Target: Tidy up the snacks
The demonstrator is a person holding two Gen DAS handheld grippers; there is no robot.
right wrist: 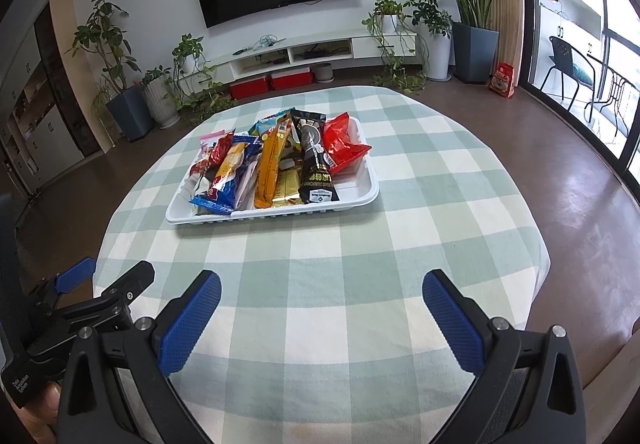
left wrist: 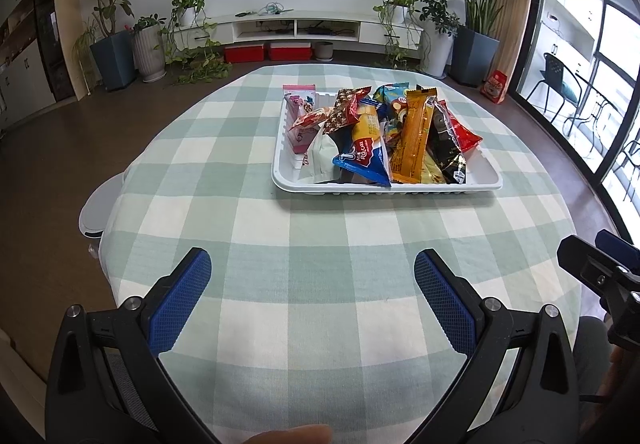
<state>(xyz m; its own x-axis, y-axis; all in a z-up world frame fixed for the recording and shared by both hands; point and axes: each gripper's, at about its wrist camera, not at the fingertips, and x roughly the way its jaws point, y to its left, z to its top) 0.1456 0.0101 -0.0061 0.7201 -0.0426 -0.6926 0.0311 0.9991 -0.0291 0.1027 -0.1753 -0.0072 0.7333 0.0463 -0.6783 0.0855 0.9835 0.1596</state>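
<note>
White tray (left wrist: 288,180) is holding all the snacks (left wrist: 384,136) mid-desk (left wrist: 280,264); left gripper (left wrist: 312,276) and right gripper (right wrist: 320,296) are hovering wide, empty, nearby. Sorted or awaiting sorting: unclear.

Readable text is minimal. Blue snack packet (left wrist: 362,160) at the tray's near edge: "Mini Roll Cake" in white lettering, legible only in the left wrist view. Black packet (right wrist: 316,168): white label block, characters too small to make out. Other wrappers and the red floor bag (right wrist: 503,80): print illegible.
</note>
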